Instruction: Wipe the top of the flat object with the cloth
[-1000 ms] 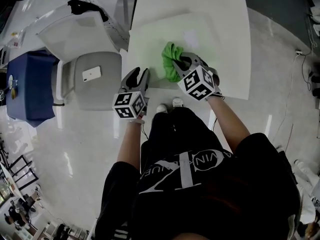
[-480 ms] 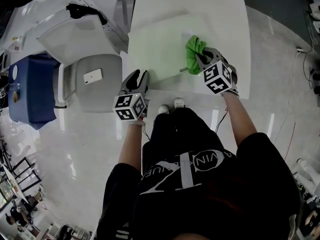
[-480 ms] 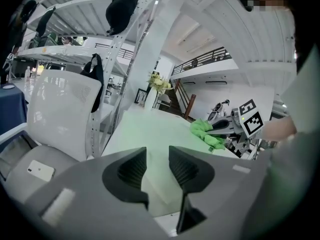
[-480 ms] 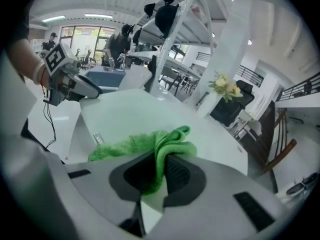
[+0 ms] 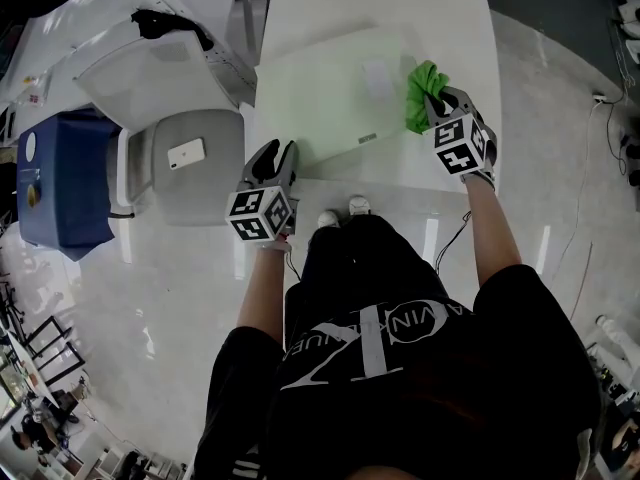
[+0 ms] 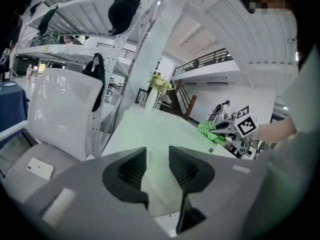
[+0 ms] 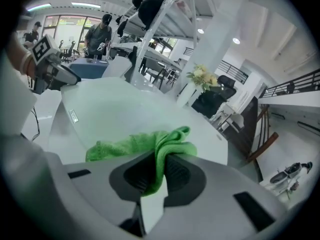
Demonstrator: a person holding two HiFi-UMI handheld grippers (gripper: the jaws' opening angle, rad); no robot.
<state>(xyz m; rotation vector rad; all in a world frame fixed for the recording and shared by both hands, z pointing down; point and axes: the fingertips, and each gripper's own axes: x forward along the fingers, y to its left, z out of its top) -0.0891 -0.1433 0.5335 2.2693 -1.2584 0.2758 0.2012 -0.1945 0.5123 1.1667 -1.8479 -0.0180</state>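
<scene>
Left gripper [image 5: 278,152]: jaws apart, nothing clamped, at the near left corner of the pale green board [image 5: 320,88].
- Ahead and to its right: bare board top, a free run across to the green cloth [image 5: 425,88].
- To its left: grey office chair [image 5: 195,173] just beside the table [image 5: 440,18] edge, phone [image 5: 185,151] on the seat. Thin gap only.
- Ahead-left: white rack upright [image 6: 150,44].

Right gripper [image 5: 437,100]: cloth pinched in its jaws, bunched ahead.
- Beyond and to its right: bare table, then floor [image 5: 560,168].
</scene>
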